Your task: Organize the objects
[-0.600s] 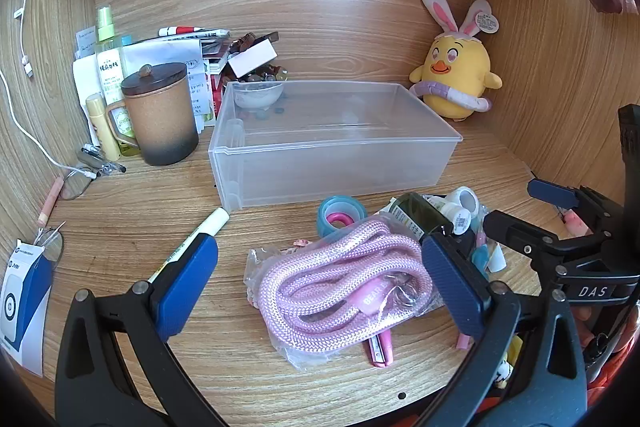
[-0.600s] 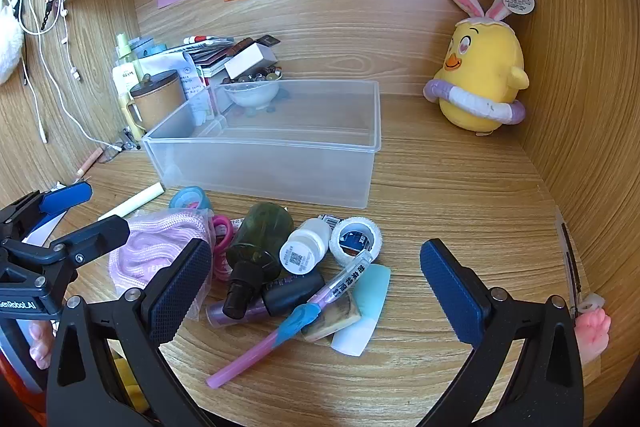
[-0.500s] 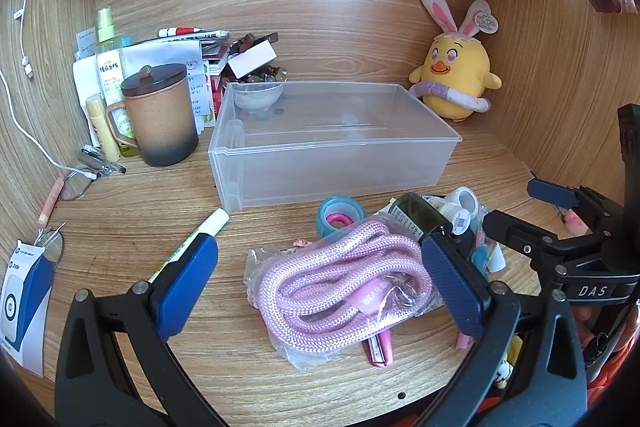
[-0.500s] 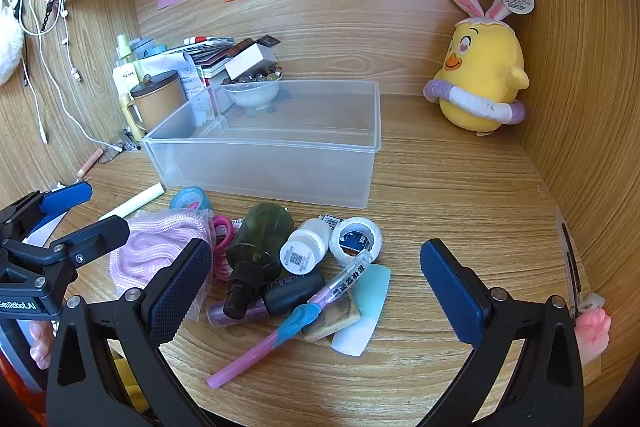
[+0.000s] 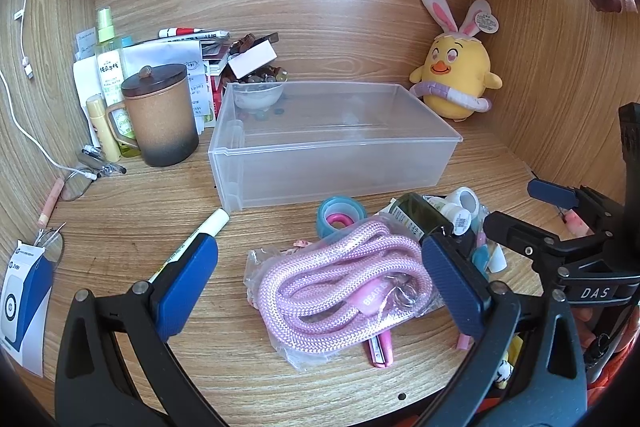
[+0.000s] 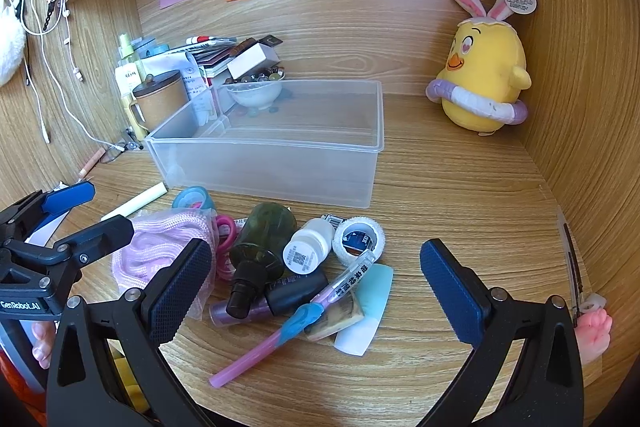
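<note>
A clear plastic bin (image 5: 336,143) (image 6: 276,155) stands empty at the middle of the desk. In front of it lies a pile: a bagged pink rope (image 5: 340,287) (image 6: 160,251), a teal tape roll (image 5: 340,217), a dark green bottle (image 6: 260,239), a small white bottle (image 6: 308,247), a white bandage roll (image 6: 360,241), a pink and blue pen (image 6: 288,323) and a white marker (image 5: 192,239). My left gripper (image 5: 320,291) hangs open just above the rope. My right gripper (image 6: 316,291) is open over the bottles and pen.
A brown lidded mug (image 5: 160,115), a spray bottle (image 5: 108,67), papers and a bowl of beads (image 5: 258,95) crowd the back left. A yellow plush chick (image 5: 456,79) (image 6: 480,83) sits at the back right. Wooden walls enclose the desk. A blue and white box (image 5: 20,303) lies at the left edge.
</note>
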`<state>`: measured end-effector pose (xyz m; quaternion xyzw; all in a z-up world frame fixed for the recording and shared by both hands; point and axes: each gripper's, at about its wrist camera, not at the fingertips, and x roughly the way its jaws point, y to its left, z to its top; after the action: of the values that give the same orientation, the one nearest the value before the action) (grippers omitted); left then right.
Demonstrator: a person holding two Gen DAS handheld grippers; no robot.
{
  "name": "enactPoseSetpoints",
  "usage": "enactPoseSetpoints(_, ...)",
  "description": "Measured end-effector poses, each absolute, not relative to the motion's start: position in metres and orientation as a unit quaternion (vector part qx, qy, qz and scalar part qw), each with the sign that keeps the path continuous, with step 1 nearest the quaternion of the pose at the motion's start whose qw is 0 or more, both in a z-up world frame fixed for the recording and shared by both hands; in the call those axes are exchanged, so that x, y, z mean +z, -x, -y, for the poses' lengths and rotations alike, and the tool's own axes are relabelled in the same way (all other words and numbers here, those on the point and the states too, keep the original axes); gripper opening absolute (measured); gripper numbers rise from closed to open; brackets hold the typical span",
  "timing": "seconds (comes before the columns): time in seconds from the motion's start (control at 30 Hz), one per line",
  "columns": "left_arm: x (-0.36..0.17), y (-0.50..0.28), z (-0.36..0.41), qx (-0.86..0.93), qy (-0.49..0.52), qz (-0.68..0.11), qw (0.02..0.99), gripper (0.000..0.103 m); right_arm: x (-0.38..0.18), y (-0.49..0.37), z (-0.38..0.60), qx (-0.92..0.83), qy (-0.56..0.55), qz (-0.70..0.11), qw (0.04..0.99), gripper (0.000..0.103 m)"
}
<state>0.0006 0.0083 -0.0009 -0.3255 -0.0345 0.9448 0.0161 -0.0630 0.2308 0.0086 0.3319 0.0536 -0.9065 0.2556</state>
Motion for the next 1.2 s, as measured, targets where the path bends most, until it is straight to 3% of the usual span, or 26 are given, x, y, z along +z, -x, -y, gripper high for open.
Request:
enactPoseSetpoints(0.8, -0.004, 0.002, -0.003, 0.941, 0.335, 0.045, 0.026, 0.103, 0.009, 0.060, -0.228, -0.904, -0.332, -0.053, 0.265, 0.103)
enactPoseSetpoints(1.07, -0.003, 0.004, 0.026, 0.944, 0.328, 0.044, -0.013, 0.103, 0.004, 0.063, -0.236, -0.914, -0.324, -0.069, 0.234, 0.103)
enactPoseSetpoints(1.2, -0.003, 0.007, 0.050, 0.941, 0.332, 0.047, -0.041, 0.083, 0.002, 0.068, -0.248, -0.914, -0.329, -0.059, 0.230, 0.097)
